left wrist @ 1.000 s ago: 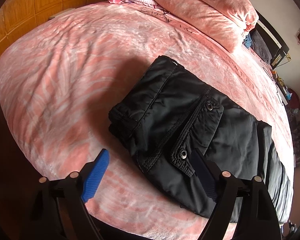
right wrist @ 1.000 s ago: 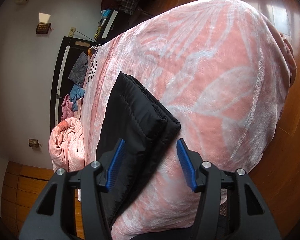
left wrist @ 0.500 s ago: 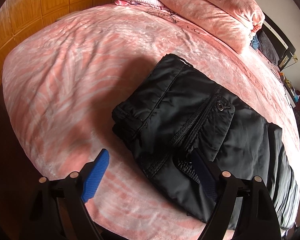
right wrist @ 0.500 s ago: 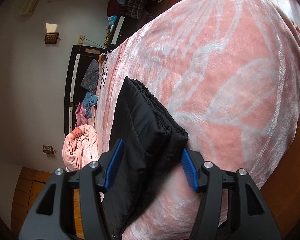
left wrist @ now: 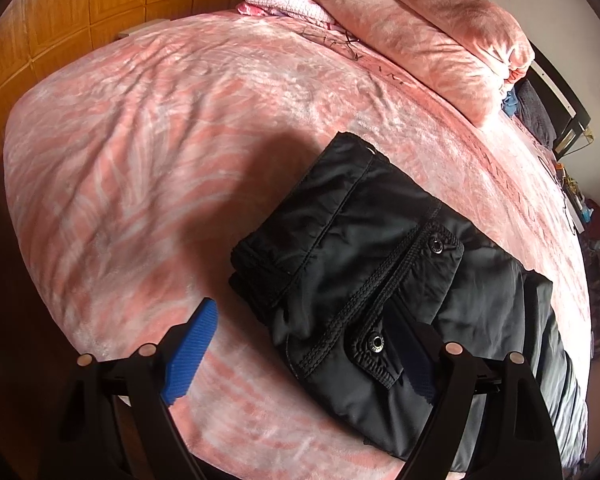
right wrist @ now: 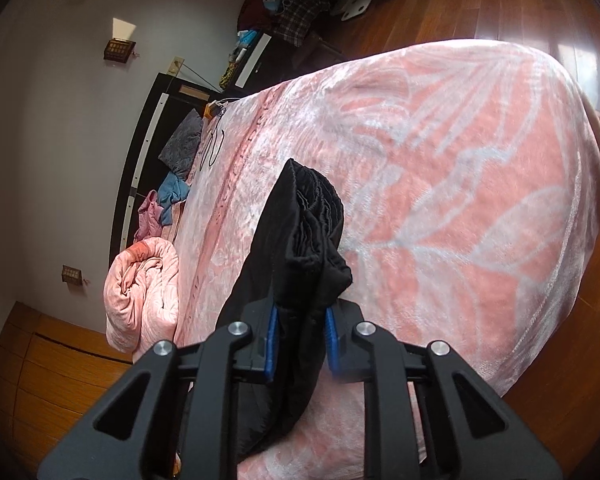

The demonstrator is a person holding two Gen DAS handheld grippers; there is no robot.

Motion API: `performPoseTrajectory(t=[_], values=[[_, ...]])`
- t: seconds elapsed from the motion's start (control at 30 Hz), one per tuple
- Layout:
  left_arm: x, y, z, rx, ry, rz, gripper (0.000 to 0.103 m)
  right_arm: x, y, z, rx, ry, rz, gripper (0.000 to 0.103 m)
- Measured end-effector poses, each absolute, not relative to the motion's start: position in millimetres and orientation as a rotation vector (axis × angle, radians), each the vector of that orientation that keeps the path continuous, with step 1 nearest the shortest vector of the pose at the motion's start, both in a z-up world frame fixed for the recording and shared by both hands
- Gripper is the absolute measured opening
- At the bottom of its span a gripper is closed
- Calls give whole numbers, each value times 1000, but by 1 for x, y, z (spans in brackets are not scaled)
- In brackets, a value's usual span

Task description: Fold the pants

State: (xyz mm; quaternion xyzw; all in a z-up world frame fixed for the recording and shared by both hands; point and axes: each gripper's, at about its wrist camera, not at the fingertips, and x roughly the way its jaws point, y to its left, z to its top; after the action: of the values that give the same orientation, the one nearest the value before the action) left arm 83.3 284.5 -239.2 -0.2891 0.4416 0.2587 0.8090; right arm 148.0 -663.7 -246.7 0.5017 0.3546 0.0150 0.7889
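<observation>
the black quilted nylon pants point(left wrist: 380, 280) lie folded on the pink plush bedspread with pale leaf pattern point(left wrist: 160, 160), their snap-buttoned pocket flap point(left wrist: 412, 300) facing up, well apart from the rolled pink blanket point(left wrist: 420, 32) at the head of that bedspread. the left gripper point(left wrist: 304, 348) hovers with its blue-padded jaws spread wide, one pad over bare bedspread, the other at the pocket flap. the right gripper point(right wrist: 300, 340) is clamped on the bunched leg end of the pants point(right wrist: 304, 248), lifting it off the bedspread point(right wrist: 460, 200).
</observation>
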Motion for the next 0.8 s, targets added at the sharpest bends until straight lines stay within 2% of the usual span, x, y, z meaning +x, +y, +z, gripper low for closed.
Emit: performPoseTrajectory(t=[0.33,0.8], values=[[93,288,-253,-562,993,579,85,154,-628,-172,899,745,15,16],[88,280,-261,-548,965,564,85,160,-550,-83,617,699,24,16]])
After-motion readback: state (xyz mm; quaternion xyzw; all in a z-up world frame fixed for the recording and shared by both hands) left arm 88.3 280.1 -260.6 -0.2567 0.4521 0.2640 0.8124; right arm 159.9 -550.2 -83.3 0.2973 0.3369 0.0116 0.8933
